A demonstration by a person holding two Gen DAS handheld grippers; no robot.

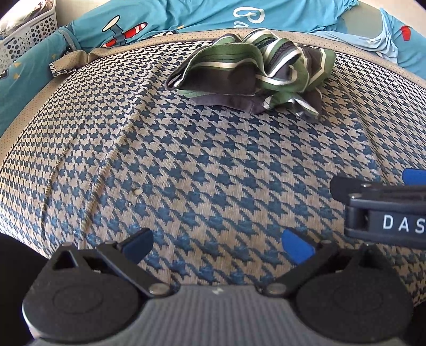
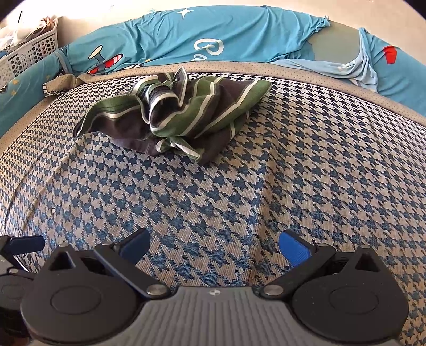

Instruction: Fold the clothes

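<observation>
Your striped garment point(image 1: 255, 71) lies in a crumpled heap on the houndstooth cover point(image 1: 202, 165), close to the cover's far edge where the dotted beige border point(image 1: 149, 44) runs, with blue printed bedding point(image 1: 202, 13) behind it. Nothing touches the garment, and it is bunched, not folded flat.

Both grippers sit near the cover's near edge, well apart from the cloth. The left gripper point(image 1: 217, 243) has its blue pads spread wide with only cover between them; the right gripper point(image 2: 214, 246) stands the same way, wide apart and holding nothing.

The relation that matters: from the left gripper the heap lies ahead and a little to the right; in the right wrist view the garment point(image 2: 173, 111) lies ahead and to the left. So it sits roughly between your two lines of reach, far forward of both, and neither hand looks clearly nearer.

The heap's long axis runs across you, about parallel to the far edge. One pointed corner point(image 2: 262, 85) sticks out toward the right, a darker flap point(image 2: 80, 130) trails toward the left, and a knotted bit point(image 2: 183, 147) juts toward you. I judge each hand's natural target to be the end on its own side.
</observation>
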